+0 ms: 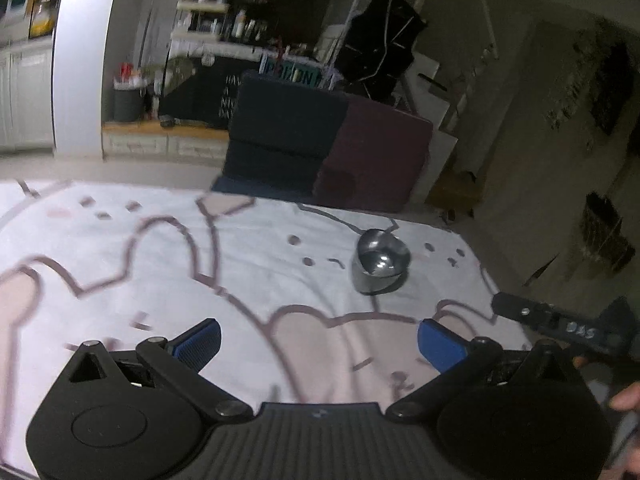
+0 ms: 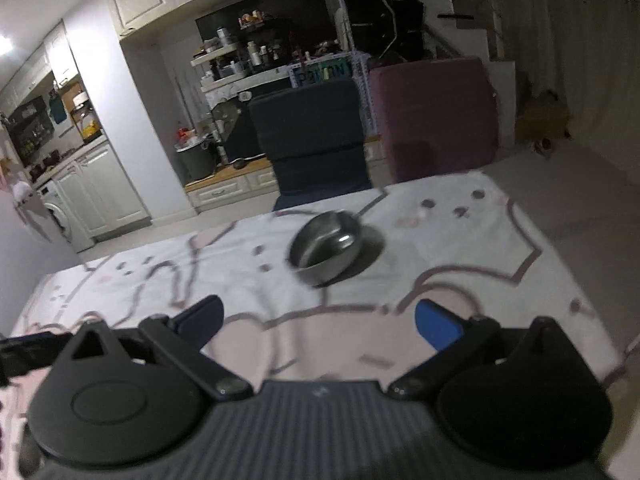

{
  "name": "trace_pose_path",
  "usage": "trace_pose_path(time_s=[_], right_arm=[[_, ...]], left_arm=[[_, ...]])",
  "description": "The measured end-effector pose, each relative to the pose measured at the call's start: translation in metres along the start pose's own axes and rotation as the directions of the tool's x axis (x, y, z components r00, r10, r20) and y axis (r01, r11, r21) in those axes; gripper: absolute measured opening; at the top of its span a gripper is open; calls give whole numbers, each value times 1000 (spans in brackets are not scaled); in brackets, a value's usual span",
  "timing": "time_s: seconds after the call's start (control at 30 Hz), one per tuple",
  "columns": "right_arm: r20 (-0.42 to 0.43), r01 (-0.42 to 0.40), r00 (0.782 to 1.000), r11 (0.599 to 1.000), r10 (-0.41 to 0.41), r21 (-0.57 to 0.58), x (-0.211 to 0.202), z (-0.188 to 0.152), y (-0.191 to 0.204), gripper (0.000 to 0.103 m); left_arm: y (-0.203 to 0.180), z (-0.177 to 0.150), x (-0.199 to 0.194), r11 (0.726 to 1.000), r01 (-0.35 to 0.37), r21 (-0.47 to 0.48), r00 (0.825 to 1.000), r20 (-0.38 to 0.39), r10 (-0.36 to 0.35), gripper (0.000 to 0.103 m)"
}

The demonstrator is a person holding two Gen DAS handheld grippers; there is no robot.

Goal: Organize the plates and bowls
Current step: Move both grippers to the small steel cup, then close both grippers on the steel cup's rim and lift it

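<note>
**Left wrist and right wrist views: one steel bowl ahead of two empty grippers**

In the left wrist view, the left gripper [image 1: 318, 344] is seen with its blue-padded fingers [image 1: 200, 342] spread wide, nothing held between them. A small stainless steel bowl [image 1: 380, 266] is found ahead of it and off to its right, well apart from the fingertips, resting on a white cloth printed with pink cartoon outlines [image 1: 160, 264]. Part of the other tool, a black bar with pale lettering [image 1: 560, 326], is caught at the right edge, with a fingertip of the person's hand [image 1: 626, 398] below it.

In the right wrist view, the right gripper [image 2: 318, 326] is likewise shown spread and empty. The same steel bowl [image 2: 326, 250] is placed ahead of it, close to its centre line, tilted slightly (both pictures are blurred, so finer detail cannot be told). Beyond the cloth's far edge, a dark blue cushion block [image 2: 312, 136] and a maroon one [image 2: 434, 116] are stood side by side, touching.
</note>
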State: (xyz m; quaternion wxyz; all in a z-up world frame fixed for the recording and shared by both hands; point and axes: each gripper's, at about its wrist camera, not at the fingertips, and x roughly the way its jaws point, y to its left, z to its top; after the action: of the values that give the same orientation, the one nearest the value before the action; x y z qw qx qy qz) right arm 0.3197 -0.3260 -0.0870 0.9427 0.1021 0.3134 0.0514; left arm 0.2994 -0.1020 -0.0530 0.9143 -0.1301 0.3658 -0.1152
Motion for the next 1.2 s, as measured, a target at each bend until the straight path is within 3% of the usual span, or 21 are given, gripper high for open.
trace_pose_path(time_s=[0.13, 0.23, 0.37, 0.5, 0.67, 0.73, 0.87, 1.07, 1.13, 1.2], right_arm=[[13, -13, 1000, 1000, 13, 5, 31, 17, -37, 103], [24, -65, 998, 997, 66, -32, 54, 33, -51, 103], [-22, -78, 997, 987, 76, -139, 91, 58, -54, 101], [-81, -140, 989, 969, 127, -201, 130, 79, -57, 71], [-146, -195, 976, 947, 162, -254, 164, 85, -52, 62], [-173, -199, 972, 943, 156, -266, 177, 89, -50, 52], [-195, -192, 971, 939, 140, -285, 189, 97, -43, 48], [-234, -203, 963, 928, 132, -313, 214, 99, -34, 39], [-247, -202, 961, 930, 127, -308, 217, 98, -30, 23], [-251, -202, 960, 928, 125, -313, 223, 97, -28, 21]], left_arm=[[-7, 4, 35, 998, 28, -64, 999, -39, -30, 100], [-9, 8, 64, 991, 41, -128, 997, -59, -49, 93], [-11, 12, 103, 974, 56, -218, 994, -79, -75, 79], [-9, 19, 135, 950, 86, -299, 989, -86, -117, 64], [-11, 24, 171, 922, 114, -370, 981, -103, -162, 53], [-11, 26, 183, 910, 114, -397, 978, -115, -173, 51], [-14, 31, 198, 901, 96, -423, 978, -126, -164, 45], [-20, 37, 212, 906, 65, -419, 978, -155, -142, 34], [-21, 38, 215, 910, 45, -412, 981, -156, -119, 27], [-23, 37, 217, 914, 26, -405, 982, -159, -99, 24]])
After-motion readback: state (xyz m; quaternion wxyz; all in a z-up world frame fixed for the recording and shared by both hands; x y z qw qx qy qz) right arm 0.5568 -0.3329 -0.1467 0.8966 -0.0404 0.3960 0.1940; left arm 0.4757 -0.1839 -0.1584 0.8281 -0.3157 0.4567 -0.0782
